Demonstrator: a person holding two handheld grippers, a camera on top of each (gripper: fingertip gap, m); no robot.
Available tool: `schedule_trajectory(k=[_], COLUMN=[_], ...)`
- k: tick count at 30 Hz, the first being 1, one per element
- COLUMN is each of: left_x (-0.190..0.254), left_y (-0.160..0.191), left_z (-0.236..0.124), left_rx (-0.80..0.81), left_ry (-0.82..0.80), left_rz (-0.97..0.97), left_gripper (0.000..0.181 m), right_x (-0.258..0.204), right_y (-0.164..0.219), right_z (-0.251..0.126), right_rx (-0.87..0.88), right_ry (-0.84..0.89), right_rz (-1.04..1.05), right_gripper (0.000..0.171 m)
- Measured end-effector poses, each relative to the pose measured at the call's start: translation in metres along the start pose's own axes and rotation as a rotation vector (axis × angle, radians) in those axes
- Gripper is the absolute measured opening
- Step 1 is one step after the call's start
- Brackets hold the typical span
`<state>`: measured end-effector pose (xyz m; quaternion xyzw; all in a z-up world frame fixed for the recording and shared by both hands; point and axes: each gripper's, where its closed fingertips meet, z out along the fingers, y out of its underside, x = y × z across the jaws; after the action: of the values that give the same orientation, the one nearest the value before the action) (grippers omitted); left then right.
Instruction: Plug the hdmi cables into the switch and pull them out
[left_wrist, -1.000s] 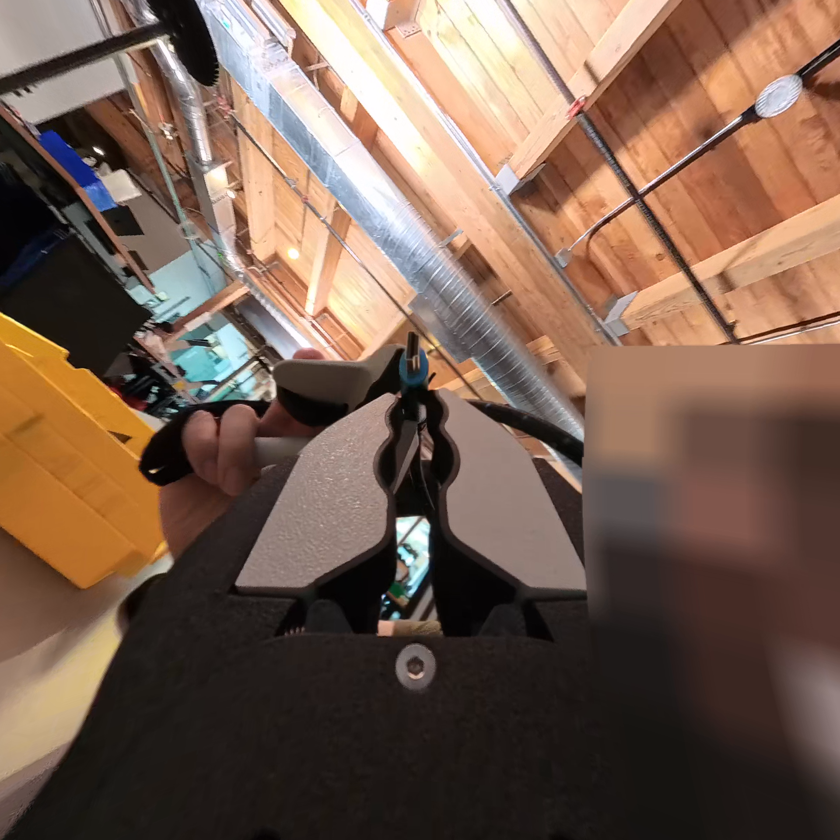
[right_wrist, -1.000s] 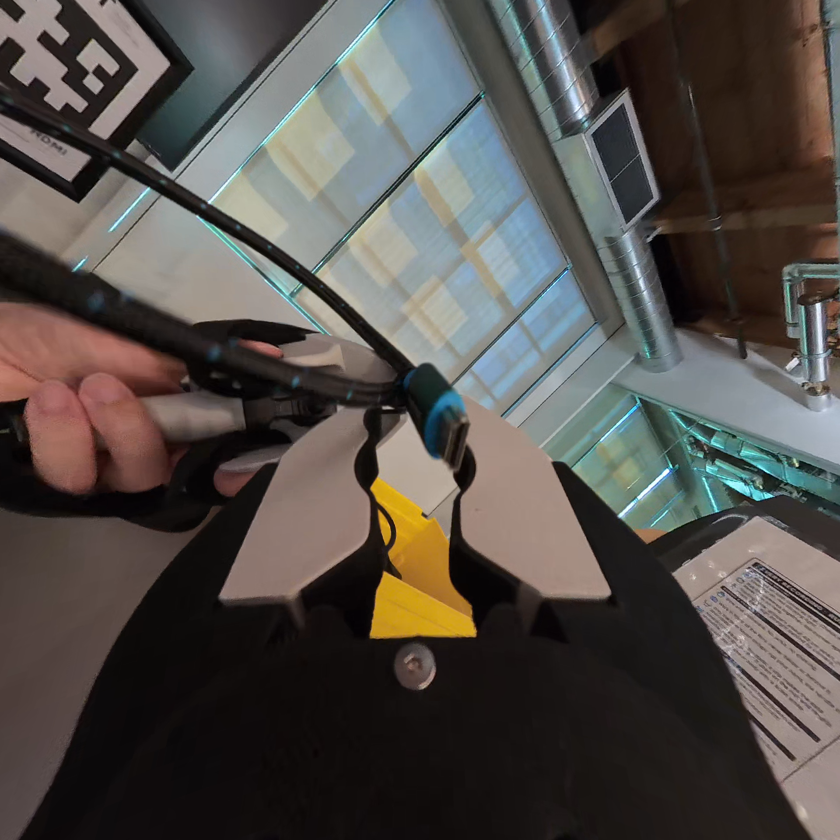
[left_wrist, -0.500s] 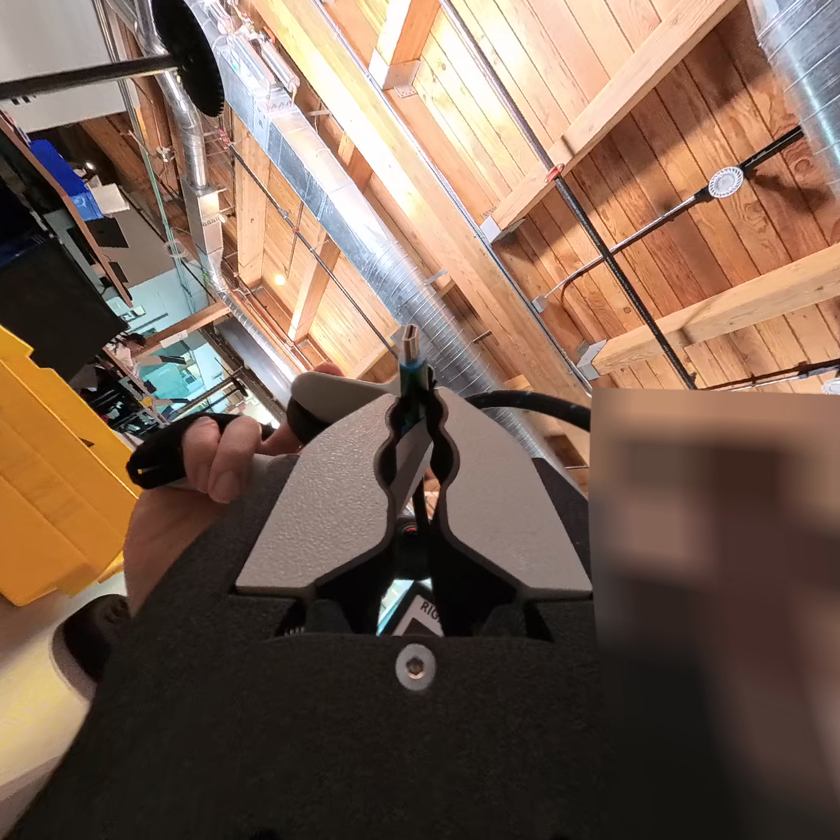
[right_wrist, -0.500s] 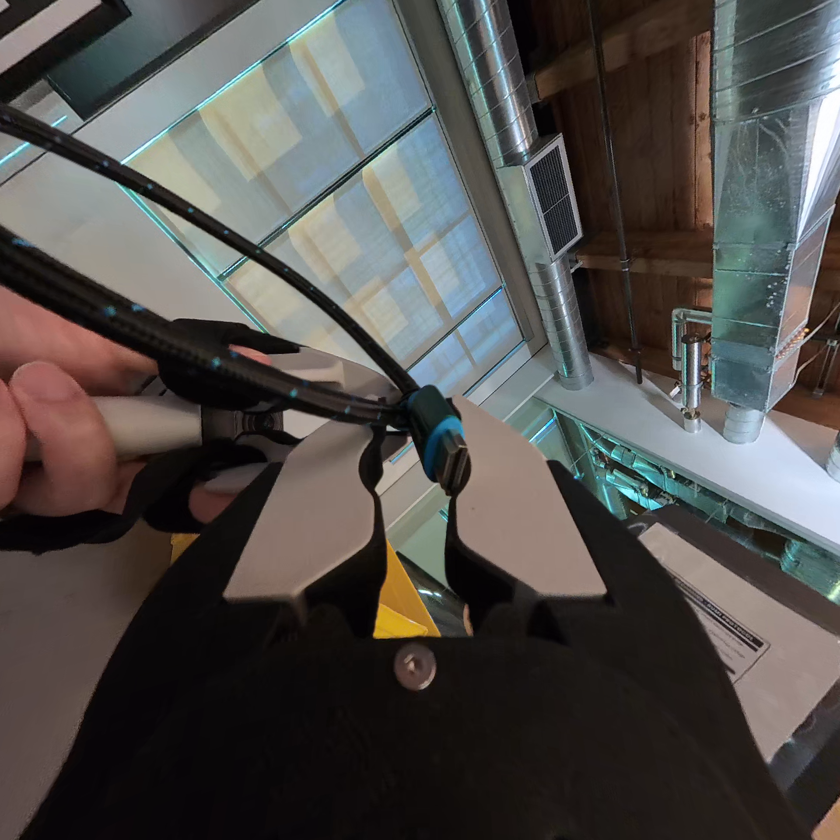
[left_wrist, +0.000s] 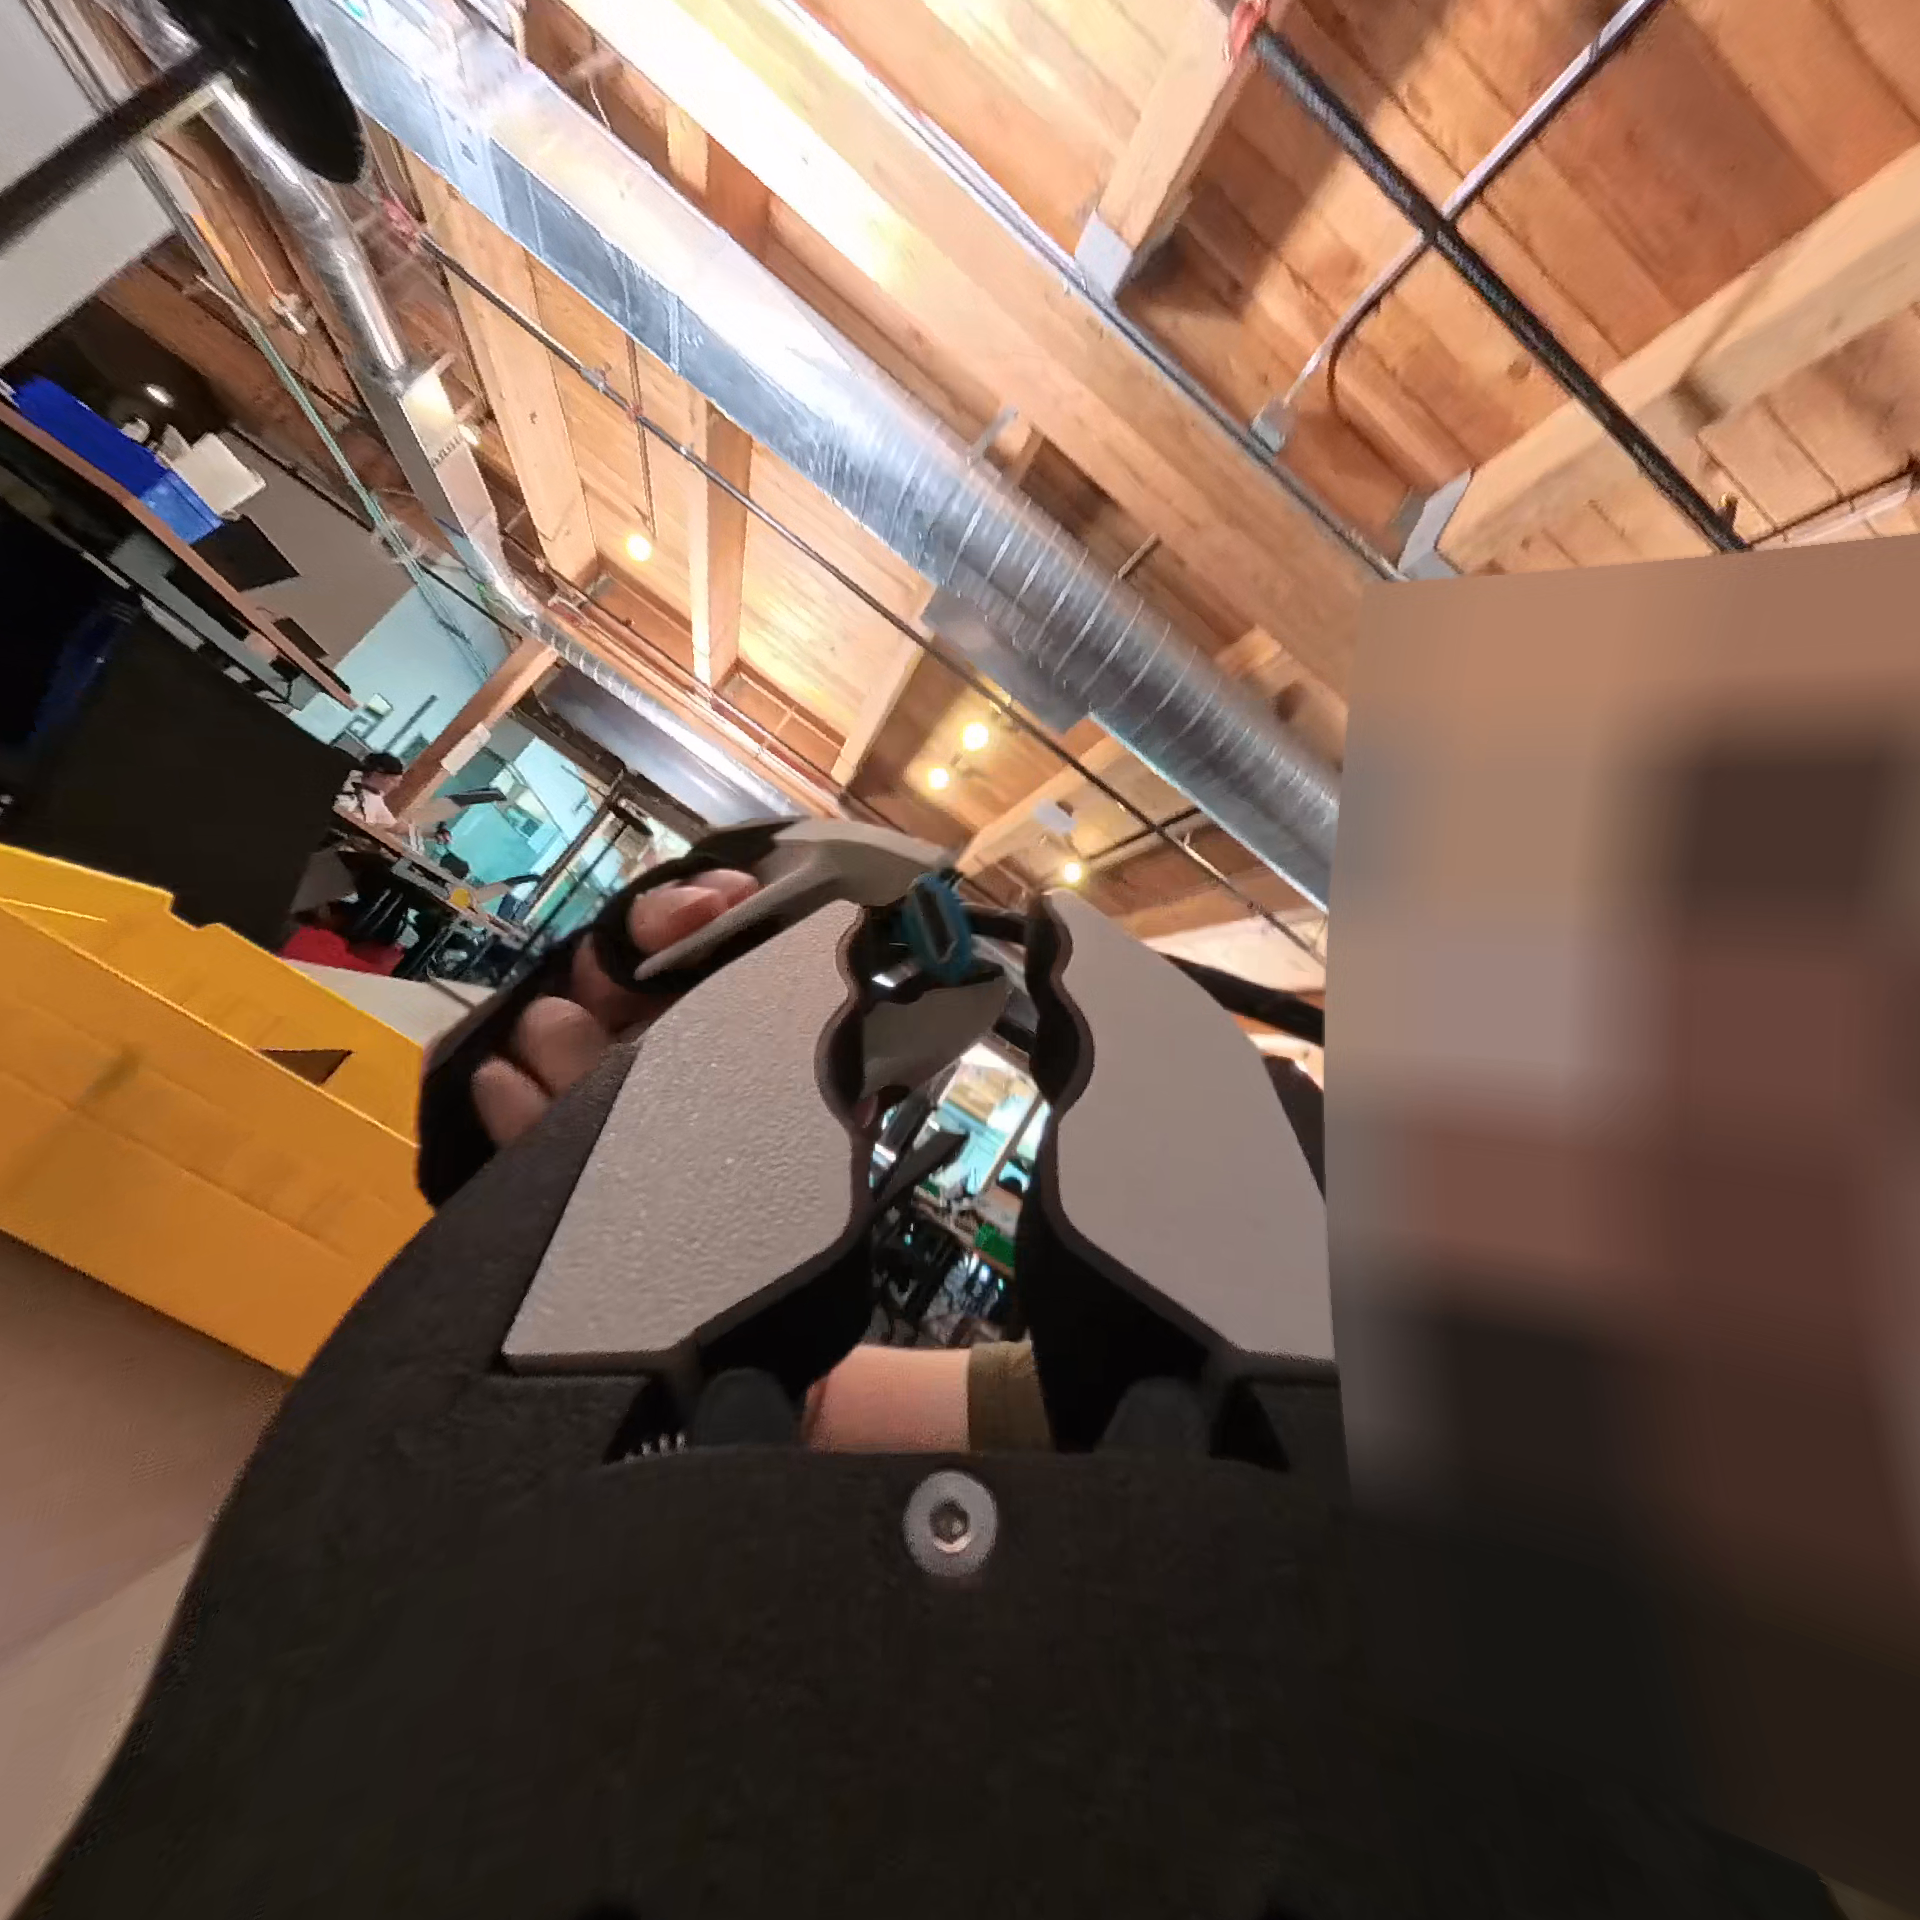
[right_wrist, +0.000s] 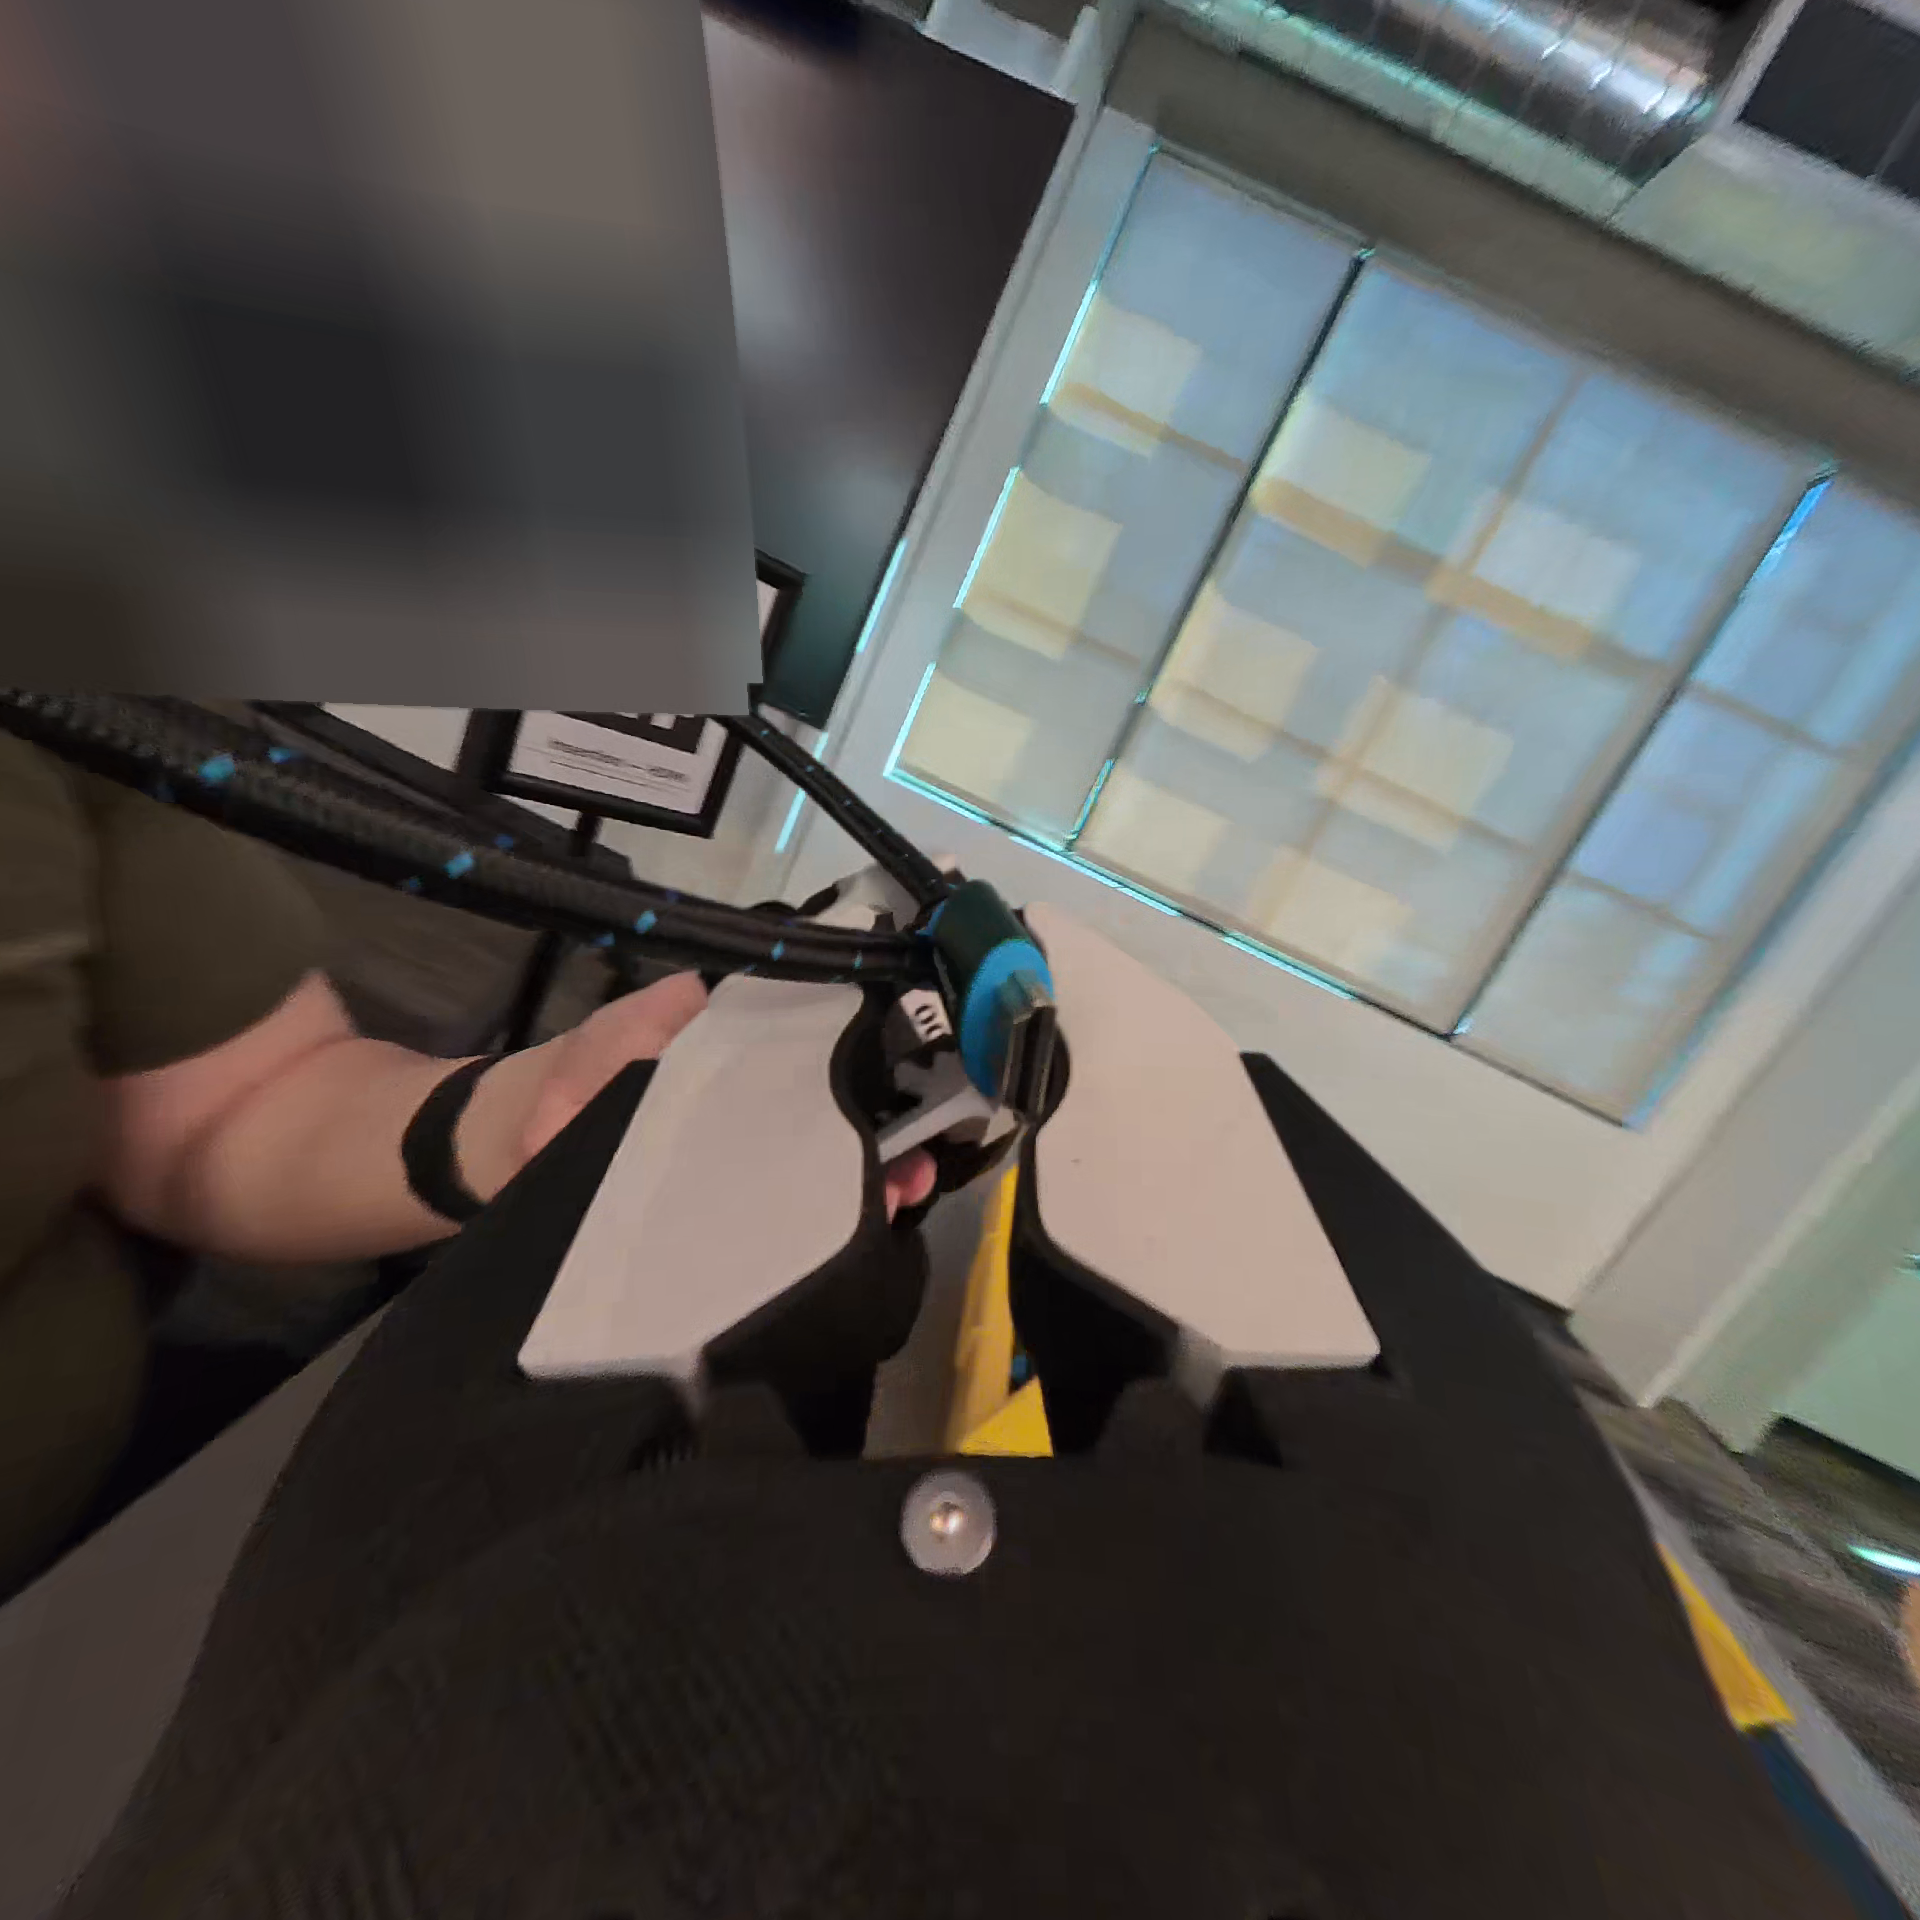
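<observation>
My left gripper (left_wrist: 940, 961) and right gripper (right_wrist: 951, 997) face each other, the plug (right_wrist: 1003, 1013) between them — bin (left_wrist: 156, 1091) to my left, on the counter (left_wrist: 94, 1455).

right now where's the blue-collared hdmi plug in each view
left wrist view: blue-collared hdmi plug near centre, seen end-on.
right wrist view: near centre, braided cables trailing left.
shared landmark: yellow bin, left edge there, low centre here.

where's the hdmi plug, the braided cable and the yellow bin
hdmi plug (right_wrist: 1003, 1003), right wrist view, on its blue band
braided cable (right_wrist: 447, 857), right wrist view, mid-length on the black sheath
yellow bin (left_wrist: 177, 1132), left wrist view, on its side wall
</observation>
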<state>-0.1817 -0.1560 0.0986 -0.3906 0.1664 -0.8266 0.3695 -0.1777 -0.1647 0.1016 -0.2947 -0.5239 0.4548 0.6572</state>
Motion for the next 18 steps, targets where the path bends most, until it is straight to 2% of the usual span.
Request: schedule_trajectory(k=[3,5,9,13,18], left_x=[-0.005,-0.007,-0.021,-0.030,-0.030], left_y=[0.010,0.011,0.004,-0.003,-0.002], left_z=[0.004,0.002,-0.005,-0.011,-0.012], left_rx=[-0.091,-0.096,-0.007,0.083,0.126], left_ry=[-0.026,-0.011,-0.058,-0.118,-0.122], left_rz=[-0.009,-0.062,-0.096,-0.082,-0.103], left_gripper=[0.023,0.020,0.013,0.011,0.011], right_x=[-0.003,-0.003,0.007,0.022,0.018], right_y=[0.003,0.006,0.021,0.037,0.041], right_z=[-0.001,-0.002,-0.003,-0.002,-0.003], right_rx=[-0.004,-0.031,-0.103,-0.180,-0.199], right_ry=[-0.051,-0.067,0.001,0.146,0.152], right_rz=[0.043,0.057,0.010,-0.136,-0.243], right_gripper=[0.021,0.021,0.023,0.038,0.032])
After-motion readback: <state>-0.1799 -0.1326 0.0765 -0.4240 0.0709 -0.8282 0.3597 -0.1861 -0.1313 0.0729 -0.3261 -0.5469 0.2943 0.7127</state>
